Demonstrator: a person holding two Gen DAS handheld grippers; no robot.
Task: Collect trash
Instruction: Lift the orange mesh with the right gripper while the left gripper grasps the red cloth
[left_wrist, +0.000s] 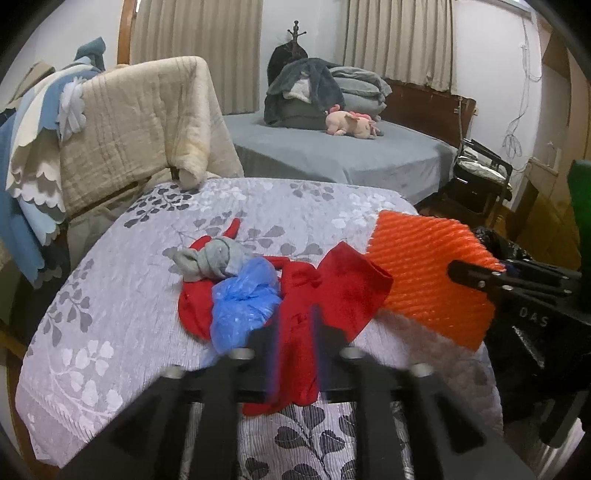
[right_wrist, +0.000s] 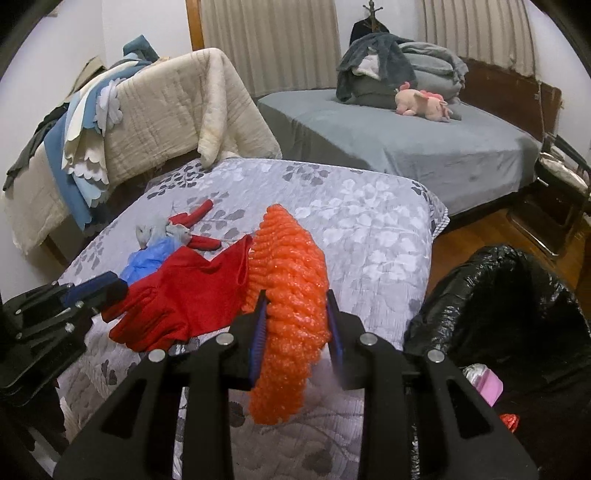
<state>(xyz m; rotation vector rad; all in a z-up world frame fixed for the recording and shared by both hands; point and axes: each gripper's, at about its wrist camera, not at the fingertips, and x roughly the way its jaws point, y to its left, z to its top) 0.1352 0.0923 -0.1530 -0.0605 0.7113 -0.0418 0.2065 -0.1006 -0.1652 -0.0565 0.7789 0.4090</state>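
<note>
Right claw (right_wrist: 295, 332): tilted downward, both pads pinching an orange foam net (right_wrist: 288, 295). The net stands bunched between the pads and hangs below them, clear of the floral quilt (right_wrist: 369, 221) underneath. From the left camera the same net (left_wrist: 428, 273) shows as a flat ribbed sheet held up at the quilt's right edge, the right claw's fingertip (left_wrist: 476, 275) clamped on its far side.

Left claw (left_wrist: 295, 339): also angled down over the quilt's near edge, a red glove (left_wrist: 306, 314) lying between its pads. The pads are blurred; whether they press the glove I cannot tell. From the right camera the left claw (right_wrist: 92, 291) sits at the glove's cuff side, low on the quilt's left.

On the quilt, just behind the red glove (right_wrist: 184, 295): a crumpled blue plastic bag (left_wrist: 243, 302), touching the glove. A knotted grey sock (left_wrist: 210, 258) rests against the bag's far side.

Right of the quilt, on the floor: a bin lined with a black bag (right_wrist: 498, 295), its mouth facing up, a pink scrap (right_wrist: 489, 387) inside.

Beyond the quilt: a grey bed (right_wrist: 424, 147) with a pink plush toy (right_wrist: 421, 101).
</note>
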